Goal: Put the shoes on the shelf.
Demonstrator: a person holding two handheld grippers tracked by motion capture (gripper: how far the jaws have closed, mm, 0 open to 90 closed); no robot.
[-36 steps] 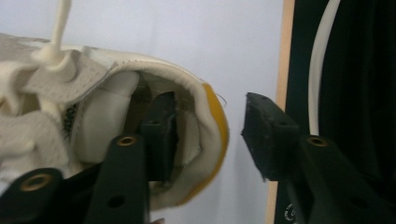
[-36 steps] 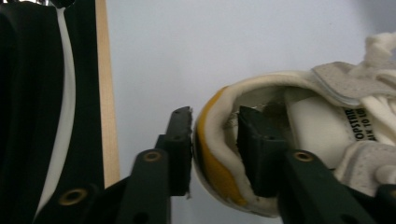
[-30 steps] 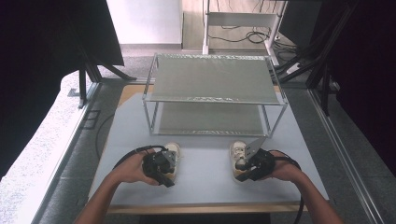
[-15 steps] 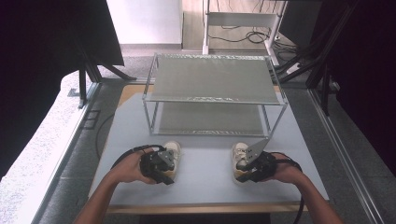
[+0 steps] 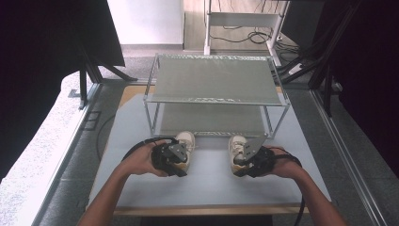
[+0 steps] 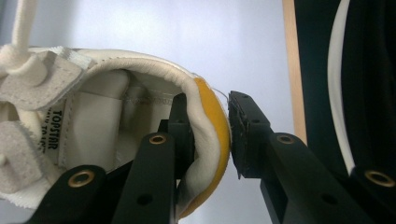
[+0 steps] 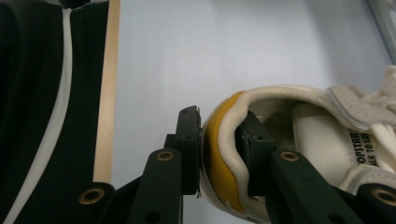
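Note:
Two cream sneakers with yellow heel tabs lie on the white table mat in front of a rack. My left gripper [image 5: 179, 160] is shut on the heel of the left sneaker [image 5: 187, 140]. In the left gripper view, one jaw sits inside the left sneaker [image 6: 116, 107] and the other presses the yellow tab, with the left gripper [image 6: 209, 112] pinching the heel wall. My right gripper [image 5: 243, 162] grips the right sneaker [image 5: 236, 142] the same way. In the right gripper view, the right gripper [image 7: 218, 120] squeezes the heel of the right sneaker [image 7: 322, 126].
A two-tier metal mesh rack [image 5: 211, 100] stands just beyond the sneakers, its lower shelf [image 5: 211, 120] near table level. The white mat [image 5: 211, 186] ends at a wooden front edge [image 5: 207, 210]. Dark frames and cables flank the table.
My left hand and its sneaker have risen a little and shifted toward the rack. The right hand and its sneaker have stayed put.

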